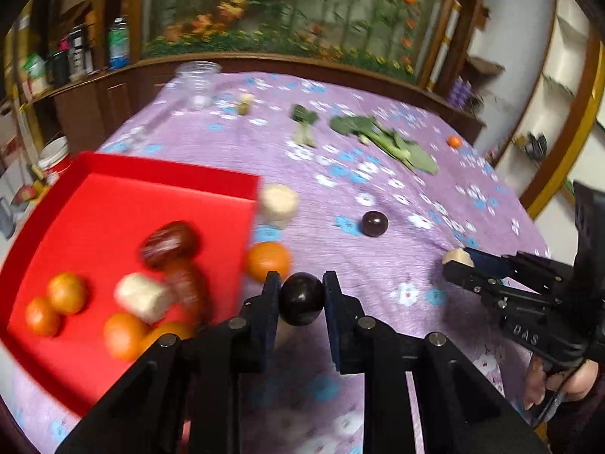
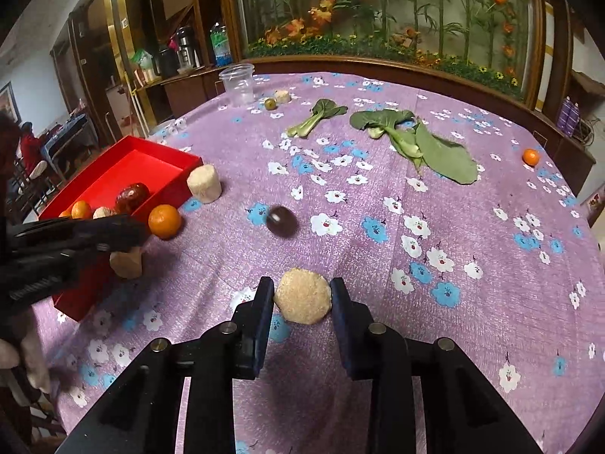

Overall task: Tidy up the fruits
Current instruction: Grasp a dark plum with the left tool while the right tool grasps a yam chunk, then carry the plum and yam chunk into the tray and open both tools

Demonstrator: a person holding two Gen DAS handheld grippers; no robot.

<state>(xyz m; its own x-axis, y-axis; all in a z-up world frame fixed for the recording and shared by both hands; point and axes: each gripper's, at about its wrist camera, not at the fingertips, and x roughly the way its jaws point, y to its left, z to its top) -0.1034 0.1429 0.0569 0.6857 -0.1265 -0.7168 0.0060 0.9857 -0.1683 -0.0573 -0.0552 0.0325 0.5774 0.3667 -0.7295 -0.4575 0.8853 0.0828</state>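
Fruits differ: your left tool pinches the smooth, slippery dark round plum across its middle; your right tool clamps the light, crumbly beige cylinder.

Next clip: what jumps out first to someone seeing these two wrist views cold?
The bright red tray at the table's left edge, holding oranges and dark reddish fruit, grabs the eye against the purple flowered tablecloth. Next come the two pairs of tongs: the left tongs clamp a dark plum beside the tray, and the right tongs grip a pale beige chunk at centre front.
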